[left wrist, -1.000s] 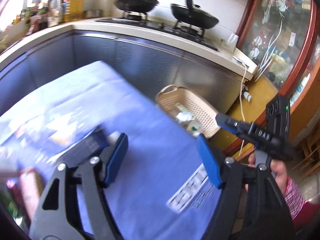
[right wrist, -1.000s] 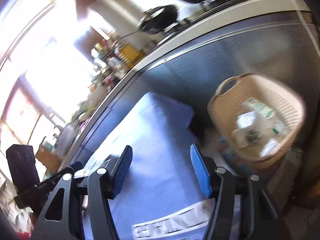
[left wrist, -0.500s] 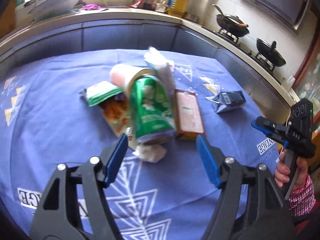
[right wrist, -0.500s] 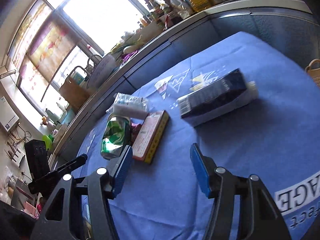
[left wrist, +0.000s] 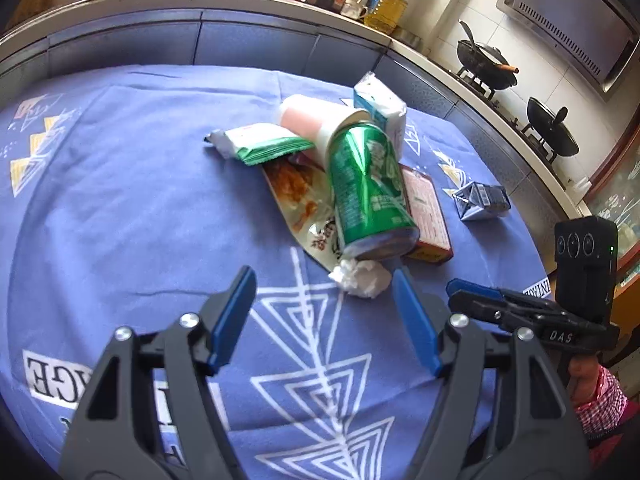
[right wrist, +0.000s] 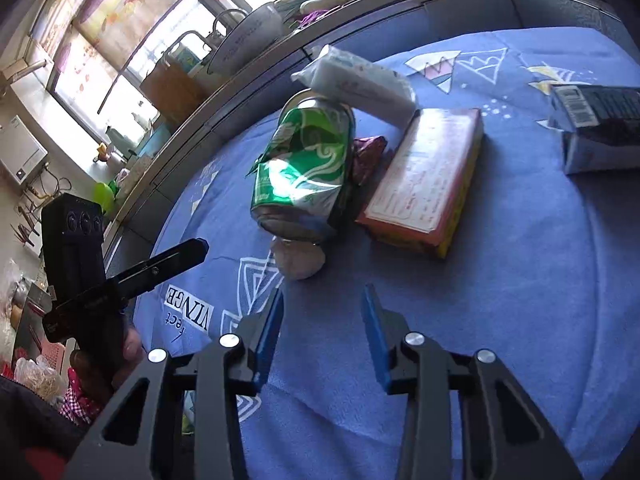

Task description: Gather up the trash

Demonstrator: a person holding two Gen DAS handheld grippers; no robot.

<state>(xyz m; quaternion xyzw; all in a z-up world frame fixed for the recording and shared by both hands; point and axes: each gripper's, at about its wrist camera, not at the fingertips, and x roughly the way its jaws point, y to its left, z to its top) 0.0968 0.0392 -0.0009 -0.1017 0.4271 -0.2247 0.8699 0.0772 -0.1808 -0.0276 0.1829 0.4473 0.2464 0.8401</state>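
Note:
A pile of trash lies on the blue tablecloth. A dented green can lies on its side. A crumpled white tissue sits at its near end. Beside it are a red flat box, a pink cup, a green-white wrapper, a snack bag, a tissue pack and a dark carton. My left gripper is open, just short of the tissue. My right gripper is open, near the tissue.
A grey kitchen counter curves round the far side of the table. Two woks stand on the stove at the right. Bottles and a bowl stand on the counter. The table's edge is at the right.
Both grippers have swung away from the beige basket beside the table and back to the trash pile. Both have since moved closer to the can and tissue.

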